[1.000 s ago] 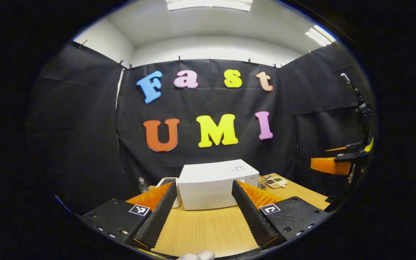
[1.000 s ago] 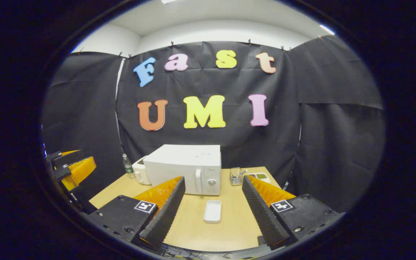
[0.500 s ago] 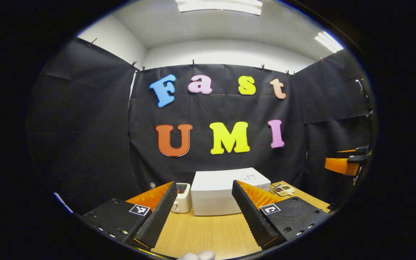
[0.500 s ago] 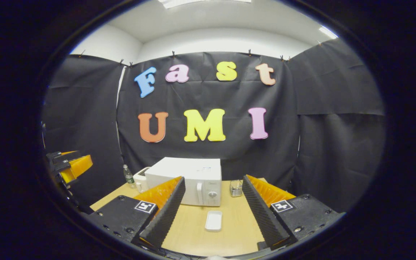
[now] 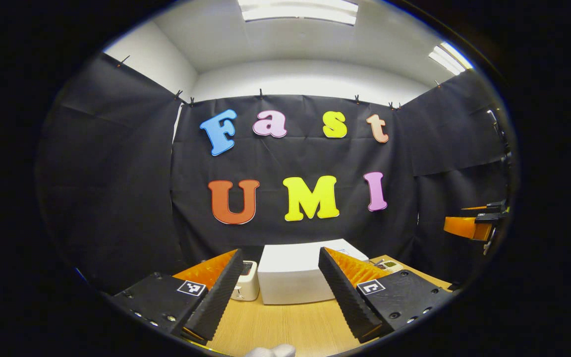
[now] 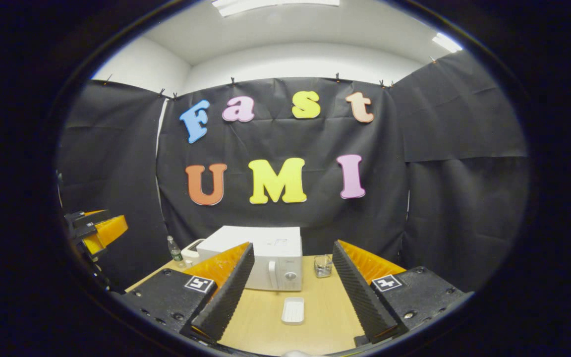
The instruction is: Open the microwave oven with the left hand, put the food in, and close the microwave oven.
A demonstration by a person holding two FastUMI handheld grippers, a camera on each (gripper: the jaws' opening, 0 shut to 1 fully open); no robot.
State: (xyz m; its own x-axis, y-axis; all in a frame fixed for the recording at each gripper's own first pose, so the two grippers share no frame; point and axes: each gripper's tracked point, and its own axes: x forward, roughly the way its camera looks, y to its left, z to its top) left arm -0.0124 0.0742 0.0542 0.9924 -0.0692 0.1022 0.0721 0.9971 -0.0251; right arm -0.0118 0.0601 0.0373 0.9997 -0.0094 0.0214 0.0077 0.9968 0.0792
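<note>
White boxy microwave oven (image 6: 265, 258) with door shut at the wooden tabletop's (image 6: 315, 317) far edge, small white food tray (image 6: 293, 311) lying nearer, left tool (image 5: 278, 282) and right tool (image 6: 290, 287) both spread wide, holding nothing

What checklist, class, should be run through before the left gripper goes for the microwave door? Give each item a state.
1. Microwave door shut, handle free: ok.
2. Left gripper open, nothing held: ok.
3. Right gripper open, nothing held: ok.
4. White tray on the table, in front of the microwave: ok.
5. Food in the tray: cannot tell.
6. Left gripper at the handle: not ok, well short of it.
</note>
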